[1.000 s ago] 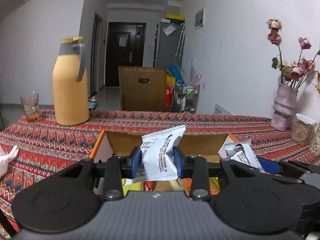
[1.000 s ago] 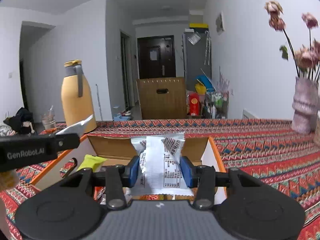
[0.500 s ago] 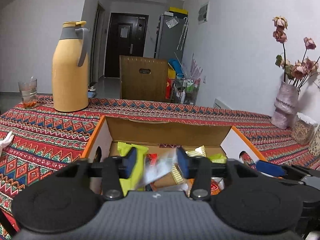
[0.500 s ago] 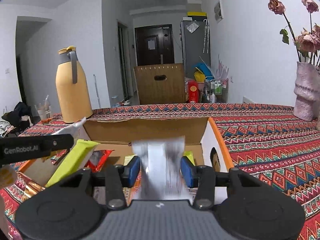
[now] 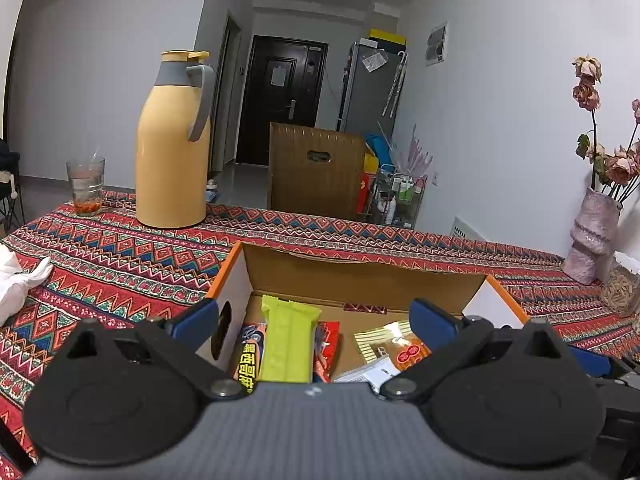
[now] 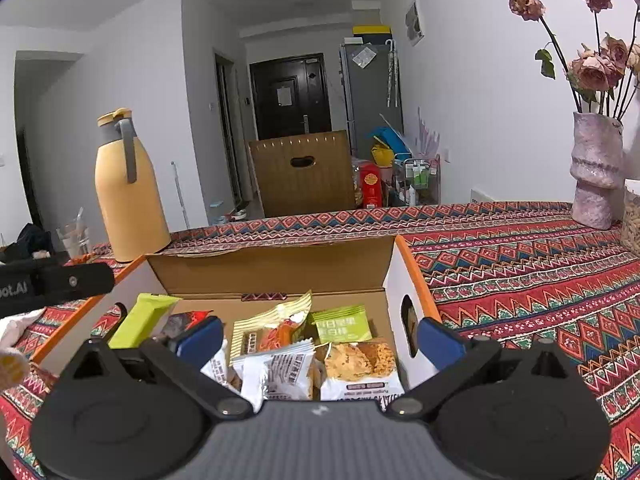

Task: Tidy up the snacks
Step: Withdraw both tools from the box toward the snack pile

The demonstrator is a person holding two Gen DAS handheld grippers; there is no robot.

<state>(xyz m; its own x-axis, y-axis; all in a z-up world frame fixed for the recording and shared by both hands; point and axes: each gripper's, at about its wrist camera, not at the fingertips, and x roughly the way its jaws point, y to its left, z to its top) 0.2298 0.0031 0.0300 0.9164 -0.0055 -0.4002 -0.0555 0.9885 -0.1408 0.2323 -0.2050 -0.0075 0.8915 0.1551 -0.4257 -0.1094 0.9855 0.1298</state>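
An open cardboard box (image 5: 360, 276) (image 6: 276, 272) with orange edges sits on the patterned tablecloth and holds several snack packets. My left gripper (image 5: 316, 320) hovers over its left part, jaws opening wide with nothing between the pads; below lie a lime-green bar (image 5: 288, 344) and a gold-and-orange packet (image 5: 392, 350). My right gripper (image 6: 320, 334) hovers over the box's right part, jaws opening wide and gripping nothing. Under it lie a white packet (image 6: 276, 372), a pastry packet (image 6: 360, 364) and a green packet (image 6: 342, 324).
A tall yellow thermos (image 5: 172, 144) (image 6: 130, 192) and a glass (image 5: 86, 186) stand at the table's far left. A pink vase of dried roses (image 6: 596, 176) (image 5: 592, 236) and a jar (image 5: 620, 292) are at the right. A wooden chair (image 5: 316, 172) stands behind the table.
Both grippers held white snack packets a second ago. Both have opened wide, and the packets have dropped into the box.
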